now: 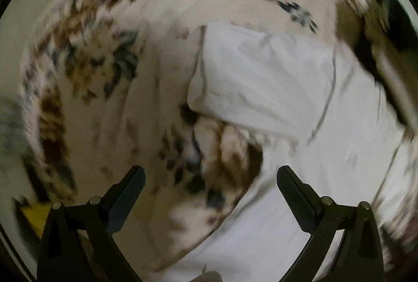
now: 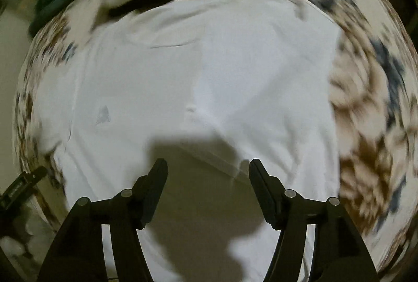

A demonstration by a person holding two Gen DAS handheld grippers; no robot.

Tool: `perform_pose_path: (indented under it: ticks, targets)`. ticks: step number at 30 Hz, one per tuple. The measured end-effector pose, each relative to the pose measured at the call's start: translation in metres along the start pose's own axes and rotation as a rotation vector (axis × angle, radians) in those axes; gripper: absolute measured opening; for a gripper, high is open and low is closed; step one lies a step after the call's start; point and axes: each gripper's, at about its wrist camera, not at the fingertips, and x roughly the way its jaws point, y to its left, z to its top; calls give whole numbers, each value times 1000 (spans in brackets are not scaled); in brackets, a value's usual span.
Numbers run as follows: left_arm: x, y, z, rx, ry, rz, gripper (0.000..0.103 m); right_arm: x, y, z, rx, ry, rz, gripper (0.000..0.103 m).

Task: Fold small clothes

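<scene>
The left gripper [image 1: 211,177] hangs with its jaws wide apart and empty above the patterned bedspread [image 1: 86,52], and the white shirt [image 1: 263,83] lies ahead and to its right, one sleeve folded in. The right gripper [image 2: 208,169], also apart and holding nothing, hovers directly over the shirt's [image 2: 198,67] soft, lightly creased cotton. It is spread flat, probably for the next fold.

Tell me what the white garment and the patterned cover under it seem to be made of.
The white garment looks like thin matte woven or knit cotton: soft creases, stitched seams. The brown-and-blue patterned cover seems a soft printed fabric; motion blur hides its texture.
</scene>
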Motion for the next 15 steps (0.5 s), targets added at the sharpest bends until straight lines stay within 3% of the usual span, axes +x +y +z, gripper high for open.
perform_pose_path:
  ticks: [5, 8, 9, 10, 13, 15]
  targets:
    - [38, 32, 32, -296, 80, -255, 92, 7, -32, 3, 147, 28, -26, 67]
    - [47, 33, 46, -367, 25, -285, 73, 8, -38, 3, 193, 21, -28, 67]
    - [47, 31, 49, -365, 7, -274, 43, 10, -38, 1, 200, 15, -36, 67]
    - [47, 25, 55, -349, -16, -265, 6, 11, -39, 4, 203, 11, -42, 67]
    - [35, 8, 66, -276, -100, -249, 5, 20, -23, 8, 202, -1, -58, 67]
    - [15, -17, 68, -139, -185, -220, 5, 19, -22, 5, 202, -13, -62, 67]
